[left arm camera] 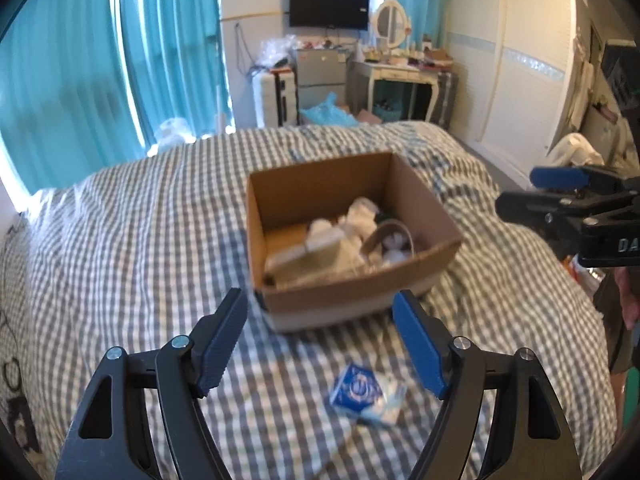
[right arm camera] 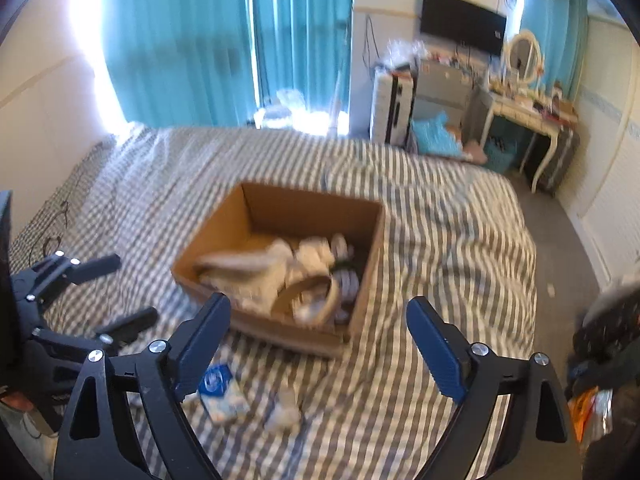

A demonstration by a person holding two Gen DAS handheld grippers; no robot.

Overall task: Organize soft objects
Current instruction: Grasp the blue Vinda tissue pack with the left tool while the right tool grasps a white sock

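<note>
Nearest, left gripper (left arm camera: 320, 336) and right gripper (right arm camera: 318, 340) both spread wide, holding nothing; small flat blue-and-white packet (left arm camera: 362, 394) lies on checked bed cover (left arm camera: 120, 240), long axis slanting toward the box. Beyond, open cardboard box (left arm camera: 340, 300), rectangular, holds crumpled white soft items (left arm camera: 360, 220) and a tan ring

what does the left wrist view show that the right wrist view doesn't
Only the left wrist view shows the tall white wardrobe on the right side of the room.

Only the right wrist view shows a small pale bundle on the checked bedspread beside the blue packet, and orange packaging at the right edge.

Both show the open cardboard box of soft white items, the blue packet in front of it, the wall TV, and the left gripper and right gripper, each open and empty.
</note>
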